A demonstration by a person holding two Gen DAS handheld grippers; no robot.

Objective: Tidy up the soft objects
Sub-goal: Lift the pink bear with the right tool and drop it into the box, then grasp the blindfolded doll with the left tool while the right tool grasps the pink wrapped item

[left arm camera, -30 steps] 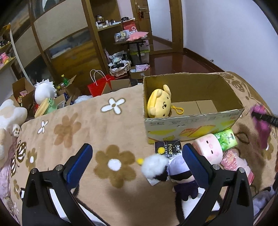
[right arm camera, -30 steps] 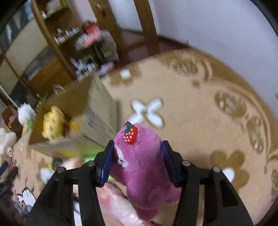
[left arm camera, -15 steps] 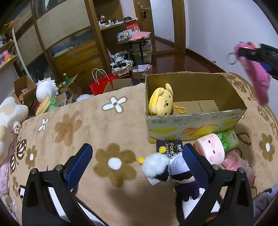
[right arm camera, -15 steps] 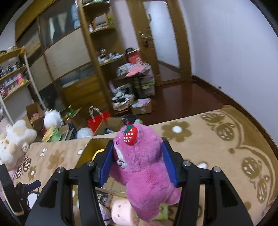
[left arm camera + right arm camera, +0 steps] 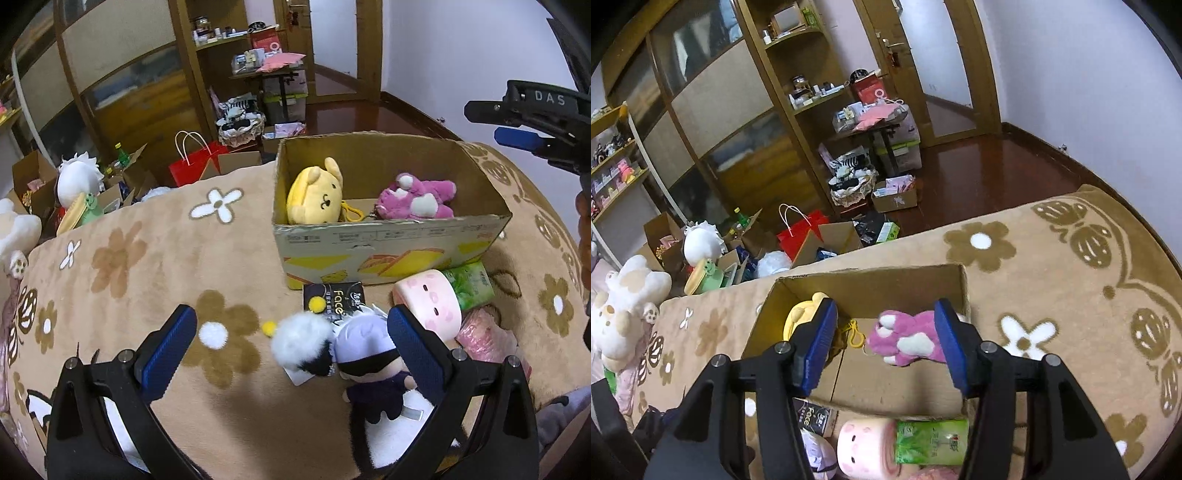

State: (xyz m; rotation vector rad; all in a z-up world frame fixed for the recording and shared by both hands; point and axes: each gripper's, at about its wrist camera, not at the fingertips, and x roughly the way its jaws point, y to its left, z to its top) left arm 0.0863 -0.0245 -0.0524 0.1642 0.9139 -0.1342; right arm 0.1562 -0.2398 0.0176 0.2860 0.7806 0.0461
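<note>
Below the spread right fingers [image 5: 820, 339]: pink plush [image 5: 908, 341] (boxed).

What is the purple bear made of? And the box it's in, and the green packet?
The purple bear looks like soft plush: fuzzy pile, floppy limbs, paler paw pads. The box looks like matte brown cardboard, with a rough cut rim, creases and yellow print outside. The green packet looks like thin glossy plastic film, since it shines and wrinkles; probably tissues, though I can't be sure.
</note>
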